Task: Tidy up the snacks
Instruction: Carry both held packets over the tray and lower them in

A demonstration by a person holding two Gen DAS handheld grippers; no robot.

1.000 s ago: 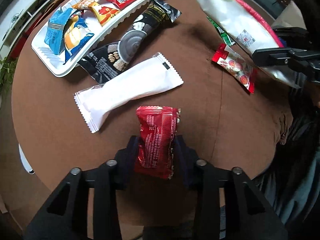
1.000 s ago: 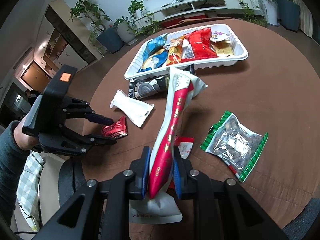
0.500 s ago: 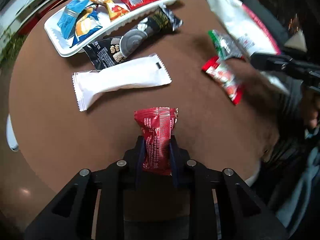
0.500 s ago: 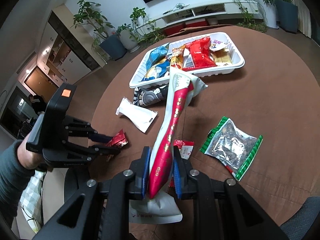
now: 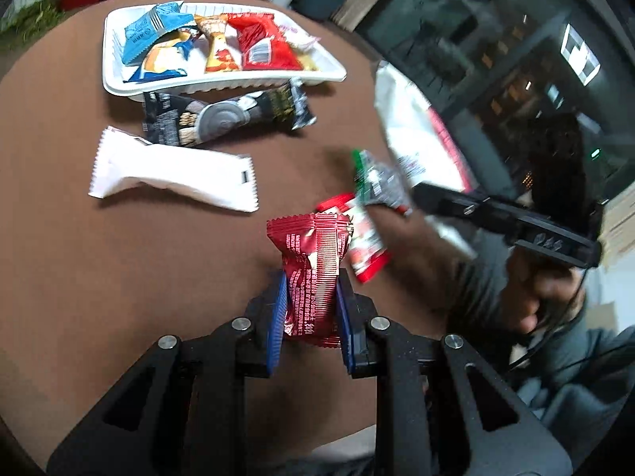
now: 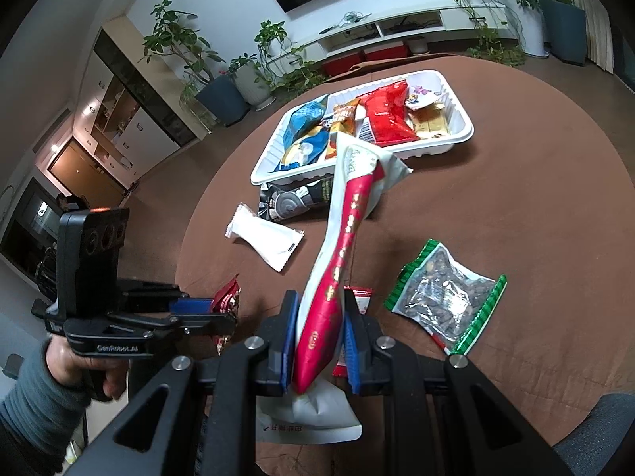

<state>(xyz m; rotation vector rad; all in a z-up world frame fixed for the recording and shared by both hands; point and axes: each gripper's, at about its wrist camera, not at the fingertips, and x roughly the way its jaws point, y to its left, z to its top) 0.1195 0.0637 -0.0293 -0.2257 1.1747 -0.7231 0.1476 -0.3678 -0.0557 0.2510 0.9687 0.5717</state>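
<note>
Two claws are mine, one in each hand, both tipped down toward the brown bench [image 6: 516, 206]. My left claw [image 5: 311, 309] is clenched on a dark red snack packet [image 5: 311, 273], pads pressing its sides, the packet standing upright between them. My right claw [image 6: 319, 341] grips a long red-and-white pouch [image 6: 345, 246] near its lower end; the pouch slants up and away toward the white tray [image 6: 464, 135]. My left hand [image 6: 85, 369] wraps the handle of its claw, the grey sleeve showing behind it.

I take the tray as my landmark. It holds about six packets: two blue, one orange, one large red, plus a tan and a pale one at the far end. Just beside its near rim lies one black cookie pack [image 5: 222, 119]. Nearer me than that lies one white wrapper [image 5: 174, 172]. Well apart from the tray, near my right claw, lie one clear green-edged bag of seeds [image 6: 446, 301] and one small red-and-white sachet [image 5: 365, 246], partly under the pouch.

The bench's round edge curves close below both claws. Right of the tray, bare brown surface runs to the far rim.
</note>
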